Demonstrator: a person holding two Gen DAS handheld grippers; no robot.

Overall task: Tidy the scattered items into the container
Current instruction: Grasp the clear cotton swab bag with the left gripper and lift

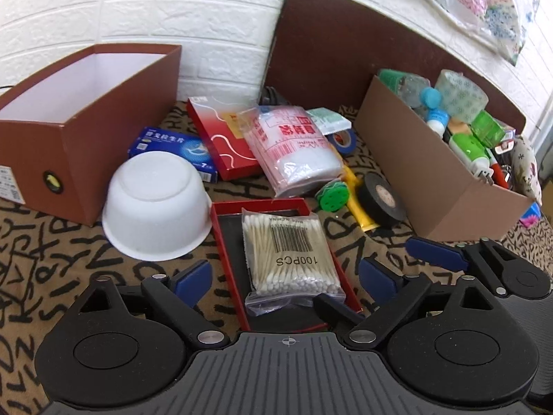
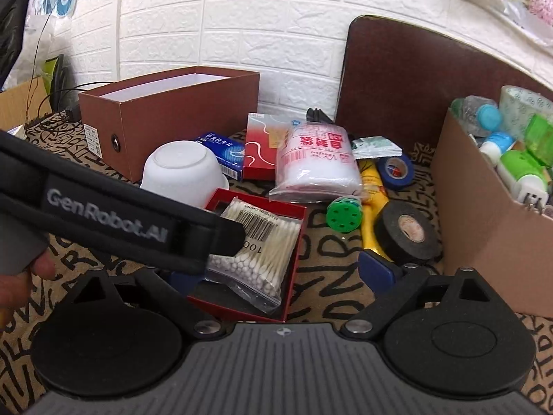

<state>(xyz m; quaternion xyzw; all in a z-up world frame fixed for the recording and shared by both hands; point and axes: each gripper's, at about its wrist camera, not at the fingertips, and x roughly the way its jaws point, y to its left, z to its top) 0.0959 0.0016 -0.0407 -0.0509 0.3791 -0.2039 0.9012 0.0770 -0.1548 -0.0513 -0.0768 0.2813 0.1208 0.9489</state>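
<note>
A bag of cotton swabs (image 1: 290, 256) lies in a shallow red tray (image 1: 221, 228) on the patterned cloth. My left gripper (image 1: 285, 276) is open, its blue pads on either side of the tray and touching nothing. My right gripper (image 2: 280, 275) is open too, just right of the same tray (image 2: 297, 242), its left finger half hidden by the left gripper's black strap (image 2: 114, 218). An upturned white bowl (image 1: 155, 204), a blue carton (image 1: 172, 148), a red flat box (image 1: 221, 141), a printed bag (image 1: 293, 152), black tape (image 1: 380, 204) and blue tape (image 1: 344, 140) lie scattered. An empty brown box (image 1: 86, 131) stands at the left.
A cardboard box (image 1: 432, 173) full of bottles and tape stands at the right, in front of a dark brown board (image 1: 345, 45) that leans on the white brick wall. A green round cap (image 2: 344, 216) and a yellow tube (image 2: 371, 180) lie by the black tape. A hand (image 2: 20, 276) shows at the left edge.
</note>
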